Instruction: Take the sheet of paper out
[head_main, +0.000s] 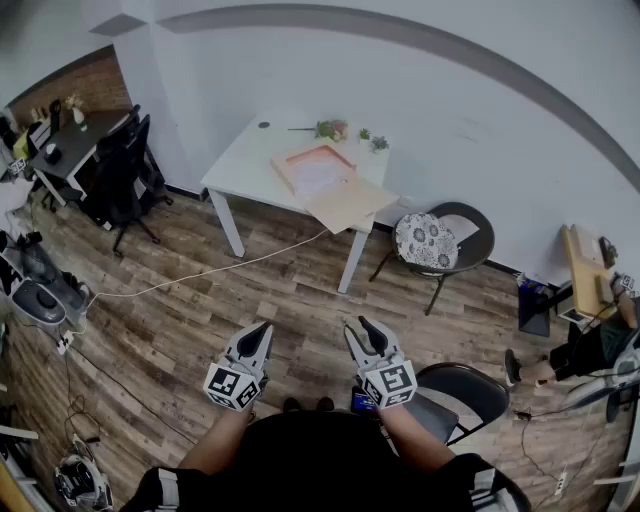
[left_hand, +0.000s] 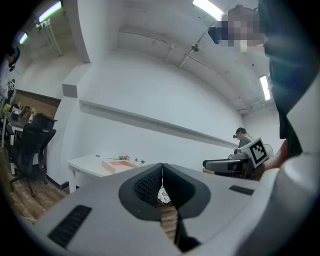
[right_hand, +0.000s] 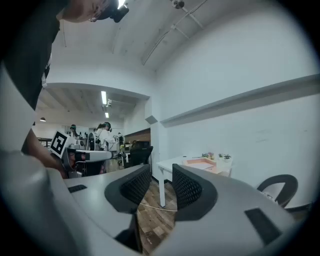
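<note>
A white table stands far ahead by the wall. On it lies an orange-rimmed flat tray with a pale sheet inside, and a brown sheet overhangs the table's front edge. Both grippers are held low near the body, well short of the table. My left gripper is shut with nothing in it, its pads meeting. My right gripper stands open and empty, with a gap between its pads. The tray shows small in both gripper views.
A grey chair with a patterned cushion stands right of the table. A black chair is close at my right. A white cable runs across the wood floor. Black office chairs and a desk stand at the left. People stand in the background.
</note>
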